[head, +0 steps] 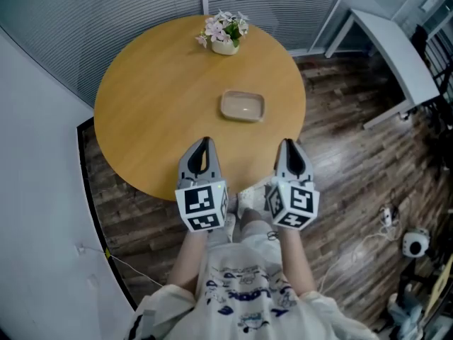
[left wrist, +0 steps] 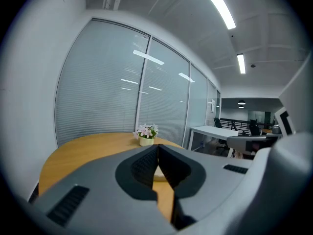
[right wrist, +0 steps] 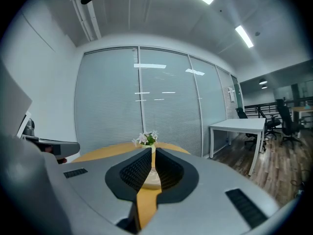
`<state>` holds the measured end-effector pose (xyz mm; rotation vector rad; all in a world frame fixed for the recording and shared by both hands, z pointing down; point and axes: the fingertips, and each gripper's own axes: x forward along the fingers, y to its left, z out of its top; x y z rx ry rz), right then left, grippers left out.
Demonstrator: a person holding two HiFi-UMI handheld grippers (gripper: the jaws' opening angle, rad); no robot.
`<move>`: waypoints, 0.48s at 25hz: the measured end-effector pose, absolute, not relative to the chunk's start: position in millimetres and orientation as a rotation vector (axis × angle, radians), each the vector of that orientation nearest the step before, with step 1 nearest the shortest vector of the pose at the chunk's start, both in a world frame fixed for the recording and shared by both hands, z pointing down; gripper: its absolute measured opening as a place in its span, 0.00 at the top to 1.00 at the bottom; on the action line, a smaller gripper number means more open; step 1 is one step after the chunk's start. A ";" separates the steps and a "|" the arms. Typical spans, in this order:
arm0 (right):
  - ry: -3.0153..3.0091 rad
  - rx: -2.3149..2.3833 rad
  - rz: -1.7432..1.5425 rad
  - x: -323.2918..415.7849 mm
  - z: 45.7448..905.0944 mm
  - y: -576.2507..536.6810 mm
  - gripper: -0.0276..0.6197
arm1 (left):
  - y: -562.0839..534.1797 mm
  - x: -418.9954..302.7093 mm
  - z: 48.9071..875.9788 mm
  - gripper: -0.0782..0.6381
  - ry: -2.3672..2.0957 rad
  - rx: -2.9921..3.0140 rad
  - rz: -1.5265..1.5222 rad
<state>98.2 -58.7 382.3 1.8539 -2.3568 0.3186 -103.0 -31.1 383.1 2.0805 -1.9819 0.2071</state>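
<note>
Left hand-held gripper [head: 204, 142] and right hand-held gripper [head: 288, 142] hover side by side over the near edge of a round wooden surface [head: 156, 105]. The left's jaws are pressed together and the right's all but meet, with nothing gripped in either. Only bare wood lies between them and a shallow beige dish [head: 242, 106], rounded-square and empty, near the surface's middle. Beyond it, at the far rim, stands a small pot of pale pink flowers [head: 225, 35]. A white desk [head: 396, 44] sits well apart on the plank floor [head: 340, 154].
</note>
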 end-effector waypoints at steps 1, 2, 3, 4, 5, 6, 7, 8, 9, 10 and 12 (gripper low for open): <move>-2.356 1.848 0.323 97.5 384.7 -67.0 0.92 | -37.8 -103.7 386.6 0.89 -1.982 2.069 0.210; -2.357 1.843 0.326 97.1 387.1 -75.1 0.92 | -44.2 -104.3 389.7 0.89 -1.983 2.057 0.215; -2.358 1.837 0.329 96.8 389.5 -83.0 0.92 | -50.4 -105.1 392.5 0.89 -1.987 2.046 0.219; -2.359 1.830 0.333 96.3 392.1 -90.7 0.92 | -56.4 -106.3 395.0 0.89 -1.991 2.037 0.225; -2.360 1.820 0.338 95.4 394.8 -98.1 0.92 | -62.6 -107.8 397.3 0.89 -1.995 2.028 0.229; -2.360 1.809 0.343 94.3 397.5 -105.6 0.92 | -68.9 -109.6 399.5 0.89 -2.000 2.019 0.231; -2.360 1.798 0.348 93.0 400.4 -113.3 0.92 | -75.4 -111.7 402.0 0.89 -2.005 2.008 0.233; -2.361 1.788 0.353 91.6 403.5 -121.2 0.92 | -82.0 -114.0 405.0 0.89 -2.011 1.994 0.237; -2.362 1.777 0.360 90.1 406.8 -128.9 0.92 | -88.5 -116.3 408.5 0.89 -2.017 1.977 0.243; -2.364 1.763 0.368 88.6 410.4 -136.4 0.92 | -94.7 -118.1 412.4 0.89 -2.021 1.958 0.250; -2.367 1.735 0.385 85.9 417.6 -151.6 0.92 | -107.2 -119.6 421.2 0.89 -2.021 1.922 0.261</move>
